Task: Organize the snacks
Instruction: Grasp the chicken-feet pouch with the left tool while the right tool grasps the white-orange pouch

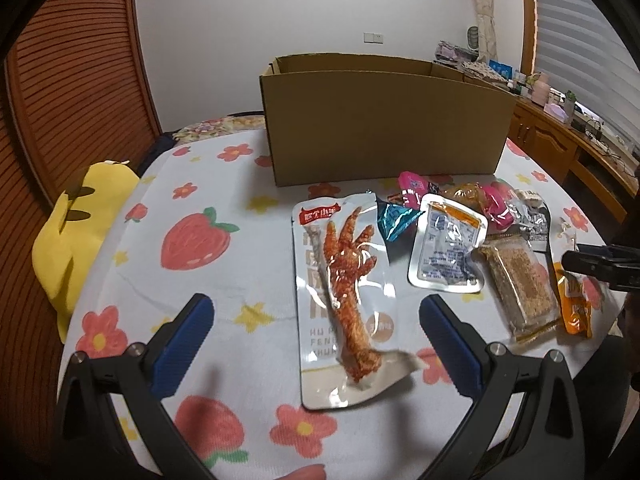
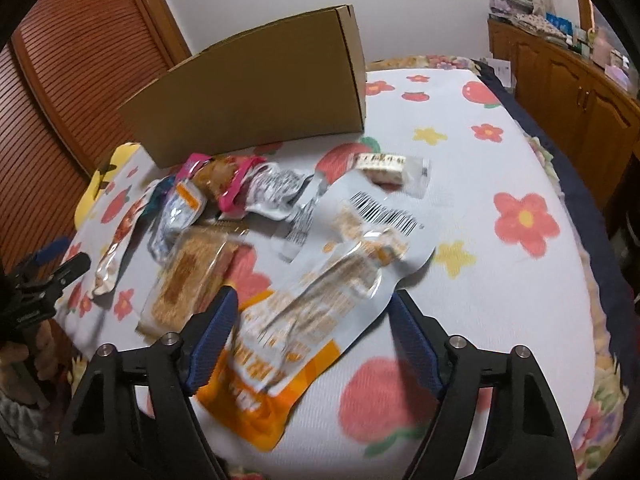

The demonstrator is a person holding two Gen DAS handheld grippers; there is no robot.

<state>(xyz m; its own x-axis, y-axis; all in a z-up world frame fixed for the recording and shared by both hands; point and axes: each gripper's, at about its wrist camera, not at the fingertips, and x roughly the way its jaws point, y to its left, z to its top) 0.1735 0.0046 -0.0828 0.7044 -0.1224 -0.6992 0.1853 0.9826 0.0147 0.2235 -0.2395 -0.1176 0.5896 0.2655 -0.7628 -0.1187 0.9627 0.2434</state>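
A pile of snack packets lies on a bed covered with a strawberry-and-flower blanket, just in front of an open cardboard box that stands in the upper middle of the left wrist view. The left tool hangs with its blue pads spread wide, a chicken-foot packet lying flat between and beyond them, untouched. To its right in that frame sit a clear packet with an orange label, a crumbly bar in clear wrap, and pink wrappers nearer the box. In the right wrist view, the right tool is parted over the lower end of a large orange-and-white pouch; the picture is blurred, and its pads do not visibly press on it. A yellow plush rests at the bed's left edge.
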